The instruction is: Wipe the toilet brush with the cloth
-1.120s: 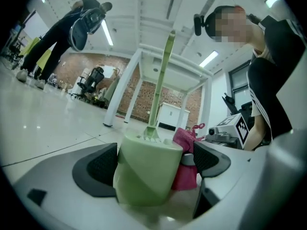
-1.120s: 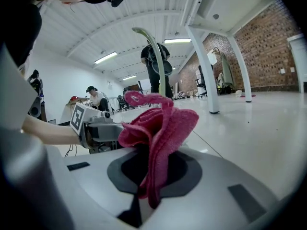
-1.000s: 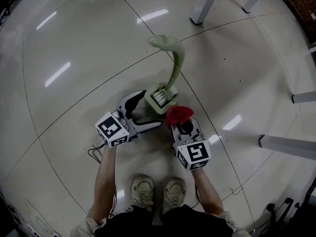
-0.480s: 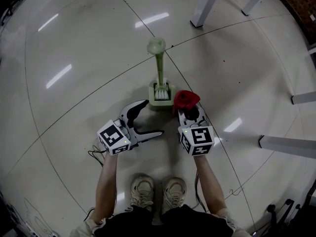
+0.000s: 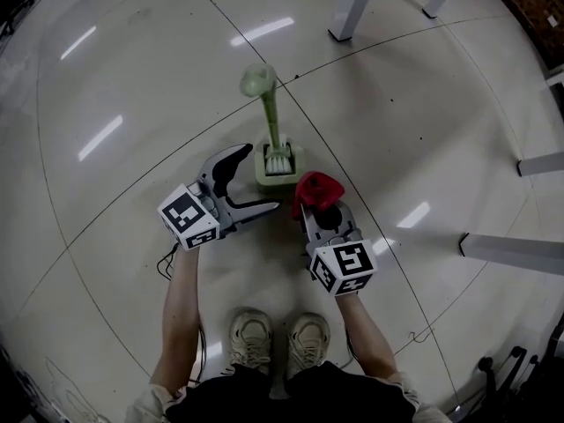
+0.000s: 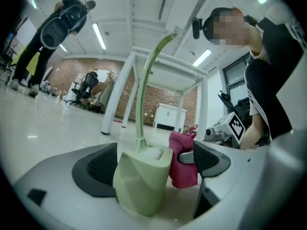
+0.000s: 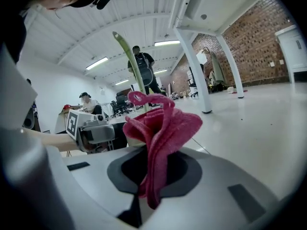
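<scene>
A pale green toilet brush (image 5: 267, 104) stands upright in its pale green holder (image 5: 278, 167) on the shiny floor. My left gripper (image 5: 262, 178) is open, and in the left gripper view the holder (image 6: 141, 181) sits between its wide-apart jaws without either pad (image 6: 96, 169) pressing it. My right gripper (image 5: 318, 208) is shut on a red cloth (image 5: 317, 189), which bunches up above the jaws just right of the holder. The cloth (image 7: 160, 128) fills the right gripper view, with the brush handle (image 7: 128, 56) behind it. I cannot tell whether cloth and holder touch.
White table legs (image 5: 351, 5) stand at the back, and white bars (image 5: 511, 258) lie along the floor at the right. The person's shoes (image 5: 251, 342) are just behind the grippers, and a thin cable (image 5: 167, 267) trails at the left. Another person (image 6: 62, 28) stands far off.
A second ago the holder was tilted between the left jaws; it then stood upright as that gripper drew back. Now the open left jaws are around it again. The cloth stays beside it.
</scene>
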`<state>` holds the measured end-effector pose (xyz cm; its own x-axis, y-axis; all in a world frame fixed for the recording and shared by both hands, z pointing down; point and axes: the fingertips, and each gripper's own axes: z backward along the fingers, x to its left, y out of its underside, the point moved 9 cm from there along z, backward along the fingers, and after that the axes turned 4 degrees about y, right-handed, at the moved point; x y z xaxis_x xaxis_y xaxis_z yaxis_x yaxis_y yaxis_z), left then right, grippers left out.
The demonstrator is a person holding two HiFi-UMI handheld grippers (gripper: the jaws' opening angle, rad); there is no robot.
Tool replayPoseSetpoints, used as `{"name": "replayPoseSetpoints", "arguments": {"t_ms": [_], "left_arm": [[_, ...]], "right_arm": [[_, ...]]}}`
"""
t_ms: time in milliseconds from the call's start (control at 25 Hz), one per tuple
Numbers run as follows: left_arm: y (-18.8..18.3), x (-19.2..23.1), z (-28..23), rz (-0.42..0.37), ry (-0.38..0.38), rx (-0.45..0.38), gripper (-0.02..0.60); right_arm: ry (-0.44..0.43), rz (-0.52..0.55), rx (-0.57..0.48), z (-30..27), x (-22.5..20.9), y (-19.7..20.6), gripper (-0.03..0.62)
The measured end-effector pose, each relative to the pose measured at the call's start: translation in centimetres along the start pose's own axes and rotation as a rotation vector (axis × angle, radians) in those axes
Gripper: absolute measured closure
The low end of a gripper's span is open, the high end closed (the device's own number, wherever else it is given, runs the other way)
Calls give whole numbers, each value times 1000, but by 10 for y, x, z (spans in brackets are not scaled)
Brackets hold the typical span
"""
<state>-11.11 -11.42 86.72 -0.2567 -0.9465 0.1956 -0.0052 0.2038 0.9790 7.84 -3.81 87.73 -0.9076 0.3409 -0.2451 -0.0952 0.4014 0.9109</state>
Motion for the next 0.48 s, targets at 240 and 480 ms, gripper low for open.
{"name": "replayPoseSetpoints", "arguments": {"t_ms": [240,480], "left_arm": [[9,-6,-4,9,32,46,110],[20,-13,-7,23,16,53,110]], "right_arm": [[32,14,-11,-5,-14,-5,562],[64,34,-22,-10,-23,-9,562]]}}
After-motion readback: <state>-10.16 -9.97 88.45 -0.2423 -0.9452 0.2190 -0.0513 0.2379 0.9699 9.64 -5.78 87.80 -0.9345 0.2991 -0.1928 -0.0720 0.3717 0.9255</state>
